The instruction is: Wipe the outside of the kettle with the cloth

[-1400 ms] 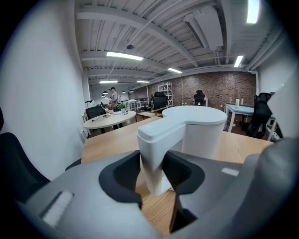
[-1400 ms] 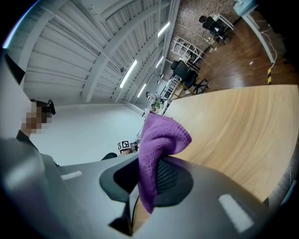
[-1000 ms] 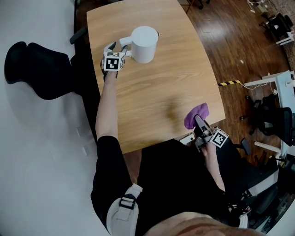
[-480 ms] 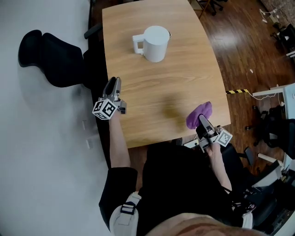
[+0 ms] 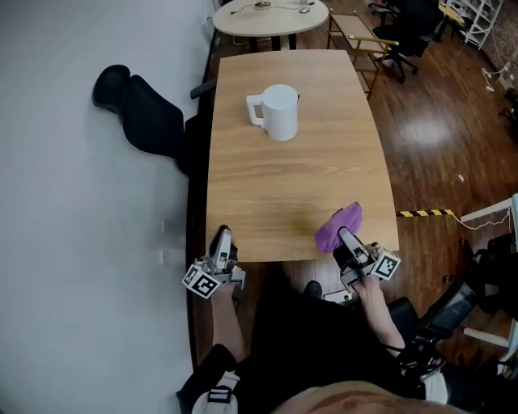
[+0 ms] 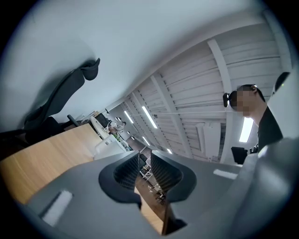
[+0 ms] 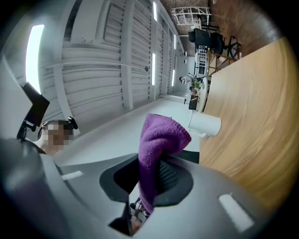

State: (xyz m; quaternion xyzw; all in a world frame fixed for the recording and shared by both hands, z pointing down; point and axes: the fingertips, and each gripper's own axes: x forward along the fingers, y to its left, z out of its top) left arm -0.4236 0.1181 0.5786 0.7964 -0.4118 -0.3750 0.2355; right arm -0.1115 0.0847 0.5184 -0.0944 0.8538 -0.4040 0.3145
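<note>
The white kettle (image 5: 279, 111) stands upright on the far part of the wooden table (image 5: 267, 186), handle to the left. It shows small in the left gripper view as the kettle (image 6: 108, 144) and in the right gripper view as the kettle (image 7: 205, 123). My left gripper (image 5: 221, 236) is at the table's near left edge, far from the kettle. Its jaws have just been closing and are shut with nothing between them (image 6: 145, 161). My right gripper (image 5: 346, 242) hovers at the near right edge, shut on the purple cloth (image 5: 338, 225), which sticks up from the jaws as the cloth (image 7: 159, 140).
A black office chair (image 5: 137, 113) stands against the table's left side by the white wall. A round white table (image 5: 271, 16) and more chairs (image 5: 405, 24) are beyond the far end. Yellow-black tape (image 5: 425, 213) marks the wood floor at right.
My left gripper has left the kettle's handle, pulled back to the table's near left edge and shut. The right gripper with the cloth rose a little. The kettle stayed put.
</note>
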